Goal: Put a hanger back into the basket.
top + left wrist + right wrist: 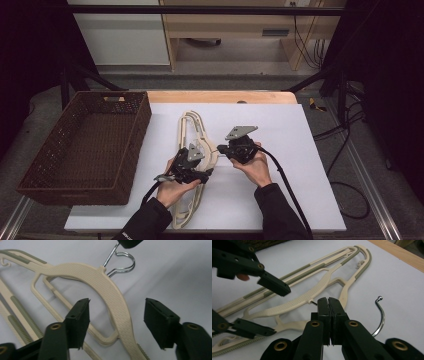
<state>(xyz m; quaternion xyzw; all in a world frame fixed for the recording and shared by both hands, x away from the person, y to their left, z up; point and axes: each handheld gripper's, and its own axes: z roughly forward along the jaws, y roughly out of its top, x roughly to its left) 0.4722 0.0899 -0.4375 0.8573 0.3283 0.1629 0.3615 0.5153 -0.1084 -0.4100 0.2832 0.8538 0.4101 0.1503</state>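
Observation:
Several cream plastic hangers (192,125) lie stacked on the white board (290,130). In the left gripper view the top hanger (100,277) has its curved shoulder between the jaws of my left gripper (117,306), which stand apart without the pads touching it. In the high view the left gripper (202,170) sits over the stack's middle. My right gripper (328,302) is shut on the neck of the top hanger's metal hook (383,315), just right of the hanger's body (294,303). It shows right of the stack (223,149) in the high view. The hook (133,263) curls above the hanger.
A dark brown wicker basket (135,125) stands at the left of the board, with nothing showing inside it. A wooden table edge (220,96) runs behind the board. Cables trail from both grippers toward the front edge.

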